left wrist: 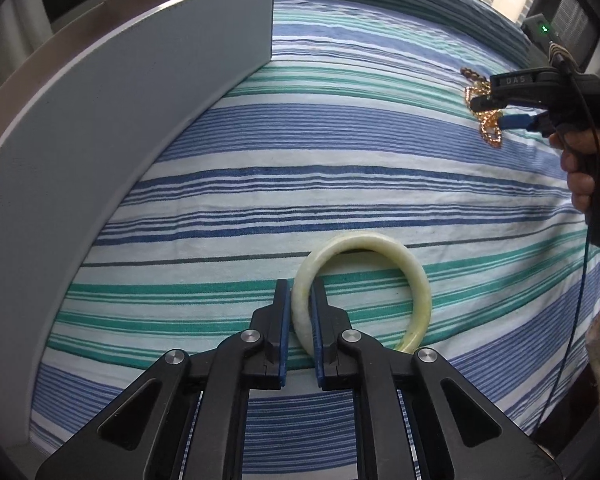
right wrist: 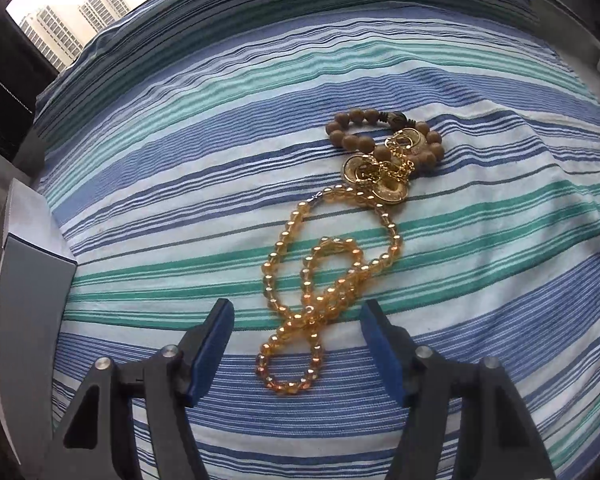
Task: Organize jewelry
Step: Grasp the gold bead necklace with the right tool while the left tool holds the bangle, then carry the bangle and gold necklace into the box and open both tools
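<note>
Pick-up step: the left claw pinched the pale jade bangle by its rim on the striped cloth. The right claw stood spread over the amber bead necklace (unpinched); next it probably had to close, then both carry to the grey box left of the left claw.

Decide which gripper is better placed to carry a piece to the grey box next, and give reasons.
Left. The left gripper is already shut on the jade bangle, beside the grey box. The right gripper is open over the amber bead necklace.
</note>
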The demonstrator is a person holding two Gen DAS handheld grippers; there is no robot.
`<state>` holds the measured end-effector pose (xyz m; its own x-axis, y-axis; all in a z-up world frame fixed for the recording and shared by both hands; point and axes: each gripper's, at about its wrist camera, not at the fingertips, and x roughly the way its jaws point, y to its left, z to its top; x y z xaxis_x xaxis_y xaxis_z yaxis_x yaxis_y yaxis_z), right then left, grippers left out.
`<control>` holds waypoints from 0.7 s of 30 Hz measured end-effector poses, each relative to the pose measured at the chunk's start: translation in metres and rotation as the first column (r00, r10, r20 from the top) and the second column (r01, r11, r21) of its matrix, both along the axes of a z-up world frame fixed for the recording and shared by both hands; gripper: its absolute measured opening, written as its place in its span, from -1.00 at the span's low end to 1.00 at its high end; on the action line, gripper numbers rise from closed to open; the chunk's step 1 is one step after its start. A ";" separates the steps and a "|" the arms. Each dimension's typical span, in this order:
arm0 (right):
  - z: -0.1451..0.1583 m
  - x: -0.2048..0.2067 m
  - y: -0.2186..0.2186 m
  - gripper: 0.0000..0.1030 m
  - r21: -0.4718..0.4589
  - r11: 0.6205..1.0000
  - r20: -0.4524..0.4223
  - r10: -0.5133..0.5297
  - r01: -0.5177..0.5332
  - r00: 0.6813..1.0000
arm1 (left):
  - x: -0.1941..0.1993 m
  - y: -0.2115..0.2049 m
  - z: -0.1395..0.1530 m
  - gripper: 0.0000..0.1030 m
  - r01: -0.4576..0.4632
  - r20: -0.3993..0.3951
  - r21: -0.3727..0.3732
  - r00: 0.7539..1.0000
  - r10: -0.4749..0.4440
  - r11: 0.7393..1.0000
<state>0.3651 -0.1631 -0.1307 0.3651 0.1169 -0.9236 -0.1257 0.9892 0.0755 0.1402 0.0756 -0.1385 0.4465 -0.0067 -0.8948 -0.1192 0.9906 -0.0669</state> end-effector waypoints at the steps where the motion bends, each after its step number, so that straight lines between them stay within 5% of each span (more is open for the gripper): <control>1: 0.000 -0.002 0.007 -0.52 -0.064 0.998 0.029 0.021 -0.019 0.999 | -0.001 0.001 0.000 -0.85 -0.002 -0.001 -0.010 1.000 0.002 1.000; 4: 0.011 -0.011 0.003 -0.85 -0.052 0.998 0.070 0.031 -0.027 0.997 | -0.003 0.008 0.001 -0.86 -0.010 -0.010 -0.076 1.000 0.010 0.997; 14: 0.139 -0.071 -0.001 -0.85 0.087 0.975 0.243 0.178 -0.204 0.954 | -0.019 0.032 0.077 -0.86 0.004 0.083 -0.185 0.997 0.011 0.983; 21: 0.220 -0.104 0.041 -0.85 0.132 0.921 0.376 0.296 -0.367 0.878 | -0.030 0.073 0.150 -0.86 -0.007 0.151 -0.195 0.988 0.037 0.981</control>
